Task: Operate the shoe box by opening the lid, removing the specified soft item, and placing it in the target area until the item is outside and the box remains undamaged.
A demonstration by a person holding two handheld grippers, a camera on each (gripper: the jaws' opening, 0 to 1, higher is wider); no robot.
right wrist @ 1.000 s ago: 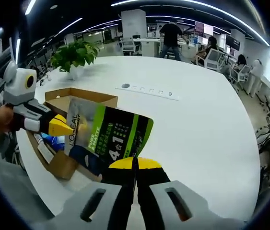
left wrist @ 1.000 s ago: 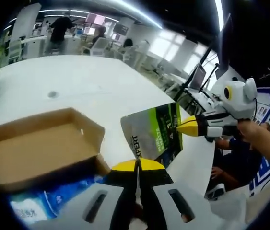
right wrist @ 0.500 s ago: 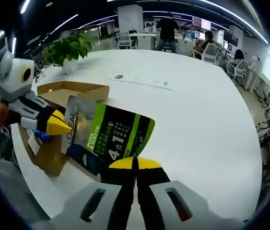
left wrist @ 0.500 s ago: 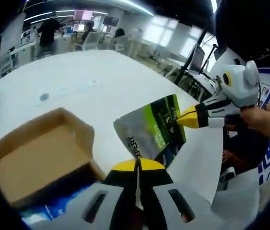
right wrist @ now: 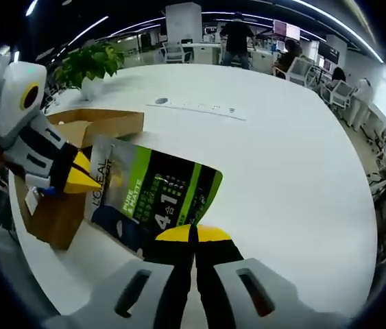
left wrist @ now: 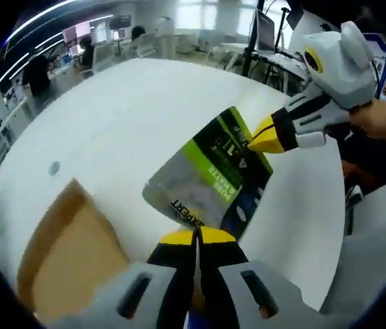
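Observation:
A soft green, grey and black pouch hangs in the air above the white table, held at two edges. My left gripper is shut on its lower edge, and the right gripper comes in from the right, shut on the opposite edge. In the right gripper view the same pouch is pinched by my right gripper at its bottom, with the left gripper shut on its left edge. The open brown shoe box lies at lower left; in the right gripper view the box sits behind the pouch.
A potted plant stands at the table's far left. A row of small sockets is set in the tabletop. People and desks are far behind. A hand holds the right gripper. The table edge runs close below the box.
Both grippers have carried the pouch away from the box and over the bare table. The left gripper view has tilted, so the box has slid to its lower left.

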